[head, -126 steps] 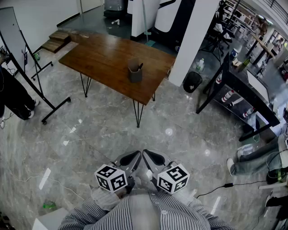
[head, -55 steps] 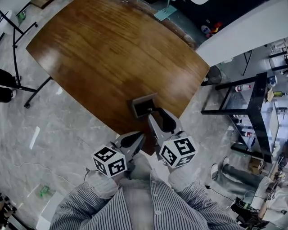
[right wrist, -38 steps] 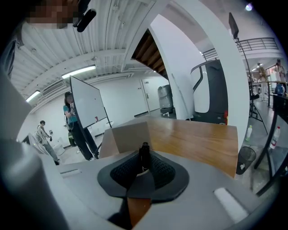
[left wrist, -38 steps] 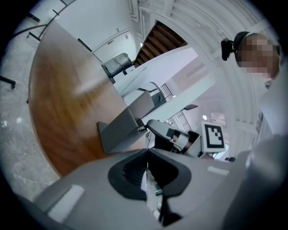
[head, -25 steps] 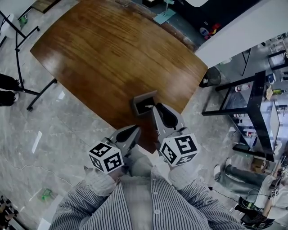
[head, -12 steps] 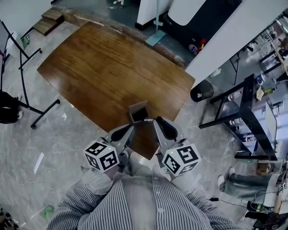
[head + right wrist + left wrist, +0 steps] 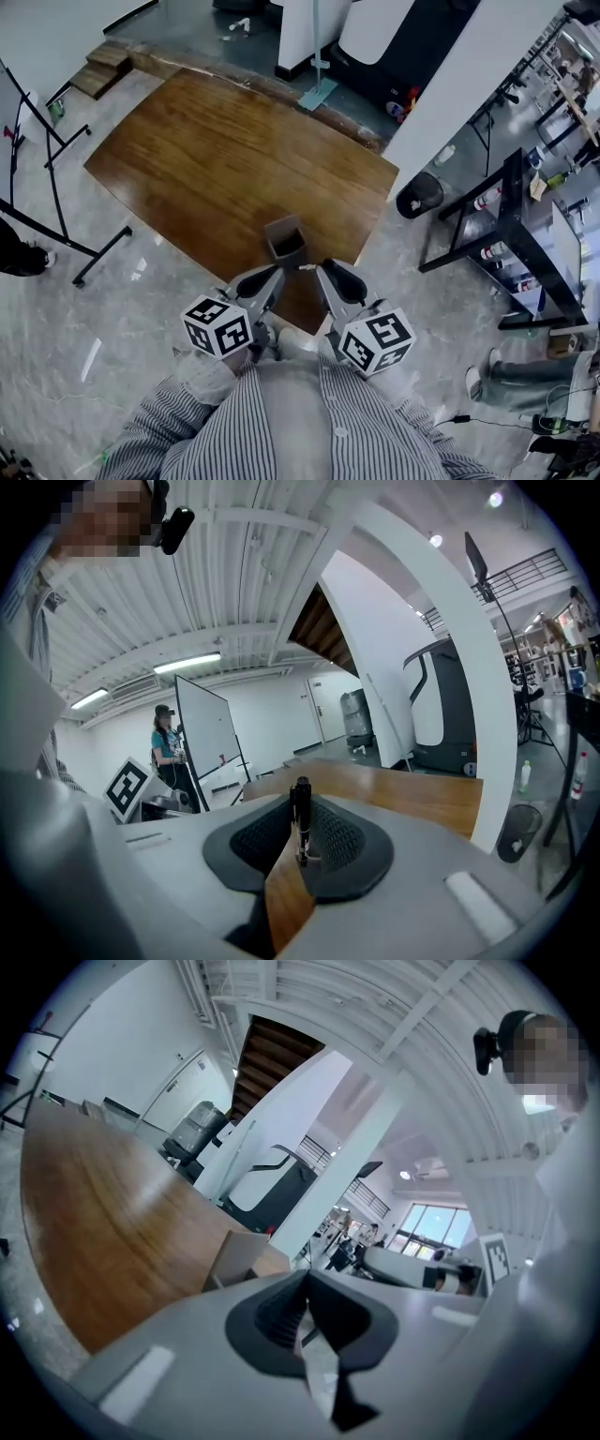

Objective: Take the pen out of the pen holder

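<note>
The grey square pen holder (image 7: pixel 286 241) stands near the front edge of the brown wooden table (image 7: pixel 206 150); in the left gripper view the pen holder (image 7: pixel 237 1255) shows just beyond the jaws. My right gripper (image 7: pixel 320 270) is held just right of and short of the holder, shut on the black pen (image 7: pixel 300 819). The pen stands upright between its pads and is clear of the holder. My left gripper (image 7: pixel 277 271) hovers just in front of the holder, its jaws together with nothing in them.
A whiteboard stand (image 7: pixel 42 187) is left of the table, and a person (image 7: pixel 167 738) stands by a whiteboard. A white pillar (image 7: pixel 459 84), a black bin (image 7: pixel 419 194) and a black shelf (image 7: pixel 525 216) lie to the right.
My right gripper has drawn back and up from the holder with the pen in it. The left gripper has risen and rolled. The head view has shifted.
</note>
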Demonstrator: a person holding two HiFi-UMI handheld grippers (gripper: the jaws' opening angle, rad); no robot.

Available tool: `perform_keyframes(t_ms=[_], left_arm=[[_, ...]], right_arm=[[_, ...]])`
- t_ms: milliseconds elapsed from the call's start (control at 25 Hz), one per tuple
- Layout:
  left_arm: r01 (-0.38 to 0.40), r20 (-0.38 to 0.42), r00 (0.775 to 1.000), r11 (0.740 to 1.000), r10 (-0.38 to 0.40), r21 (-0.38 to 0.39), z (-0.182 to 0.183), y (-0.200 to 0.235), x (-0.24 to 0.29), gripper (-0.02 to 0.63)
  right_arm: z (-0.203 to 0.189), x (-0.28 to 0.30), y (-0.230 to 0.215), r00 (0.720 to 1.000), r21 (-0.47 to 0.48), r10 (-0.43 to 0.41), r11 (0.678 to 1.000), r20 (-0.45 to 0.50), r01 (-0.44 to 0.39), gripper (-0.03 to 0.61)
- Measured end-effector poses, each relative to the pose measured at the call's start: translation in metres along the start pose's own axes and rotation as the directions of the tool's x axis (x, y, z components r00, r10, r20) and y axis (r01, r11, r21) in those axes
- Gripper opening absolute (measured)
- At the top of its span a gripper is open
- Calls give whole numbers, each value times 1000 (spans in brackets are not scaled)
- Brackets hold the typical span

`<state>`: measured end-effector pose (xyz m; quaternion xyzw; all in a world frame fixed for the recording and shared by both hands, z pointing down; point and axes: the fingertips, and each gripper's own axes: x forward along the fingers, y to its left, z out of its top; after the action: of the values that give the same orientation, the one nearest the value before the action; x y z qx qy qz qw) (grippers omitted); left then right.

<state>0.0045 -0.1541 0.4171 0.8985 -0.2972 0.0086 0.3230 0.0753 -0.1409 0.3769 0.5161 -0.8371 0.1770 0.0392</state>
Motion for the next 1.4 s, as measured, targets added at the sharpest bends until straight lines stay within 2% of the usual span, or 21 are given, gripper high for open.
perform_keyframes(t_ms=[280,840,1400], left_arm=[[4,-22,1000,1000,-4,-10,-9,-9,0,8],[-28,-61,998,1000,28,-1,-18,-6,-3,6],[-29,-60,998,1000,28,-12,-21,-6,1,8]], right_arm=[[-5,-5,-4,1000,70,2,998,5,-3,55],[-16,-4,0,1000,75,-2,997,-28,4,55],[-28,-9,-9,998,84,-29,996,-64,34,55]])
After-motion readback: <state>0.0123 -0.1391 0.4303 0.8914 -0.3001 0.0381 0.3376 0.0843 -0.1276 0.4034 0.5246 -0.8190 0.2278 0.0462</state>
